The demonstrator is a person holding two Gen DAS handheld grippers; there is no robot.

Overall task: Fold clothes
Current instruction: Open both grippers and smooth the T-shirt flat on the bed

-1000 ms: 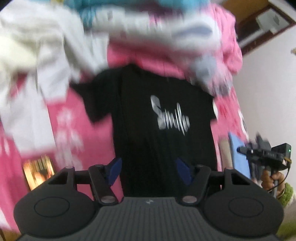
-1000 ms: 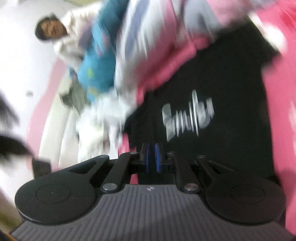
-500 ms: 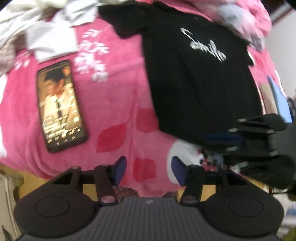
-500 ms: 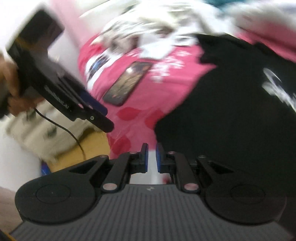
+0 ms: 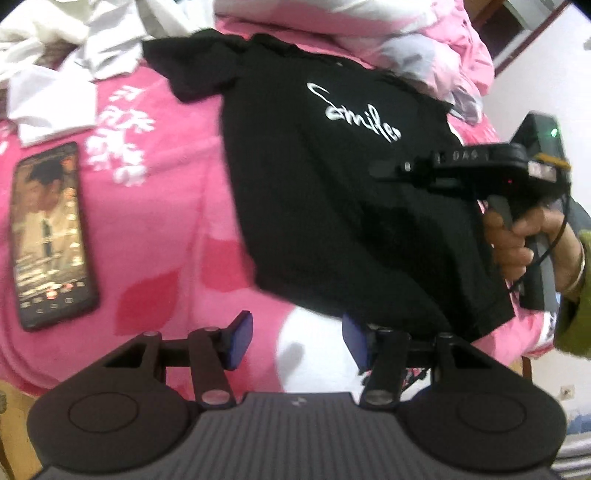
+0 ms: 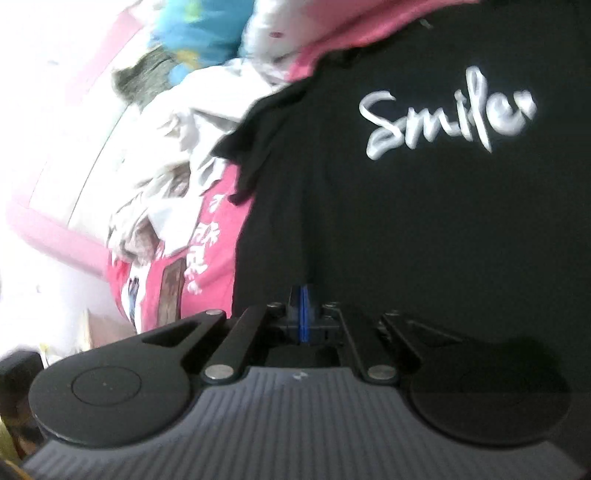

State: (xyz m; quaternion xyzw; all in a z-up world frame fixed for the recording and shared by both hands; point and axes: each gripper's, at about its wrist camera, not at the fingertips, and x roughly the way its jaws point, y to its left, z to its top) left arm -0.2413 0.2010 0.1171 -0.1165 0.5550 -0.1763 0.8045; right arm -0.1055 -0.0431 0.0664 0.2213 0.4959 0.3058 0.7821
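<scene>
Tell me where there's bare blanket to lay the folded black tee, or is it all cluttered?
Bare pink blanket lies between the phone and the black T-shirt, and along the near edge ahead of the left gripper. The far side is crowded: white clothes and a heaped pile.

On my bed: pink blanket (image 5: 177,229) with white print; phone (image 5: 48,236), screen lit, lying flat on it; white wall (image 5: 546,92) beyond, on the right.

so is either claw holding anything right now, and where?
Left claw is open and empty, near the hem of the black T-shirt. Right claw is shut over the shirt; whether it pinches fabric cannot be told.
</scene>
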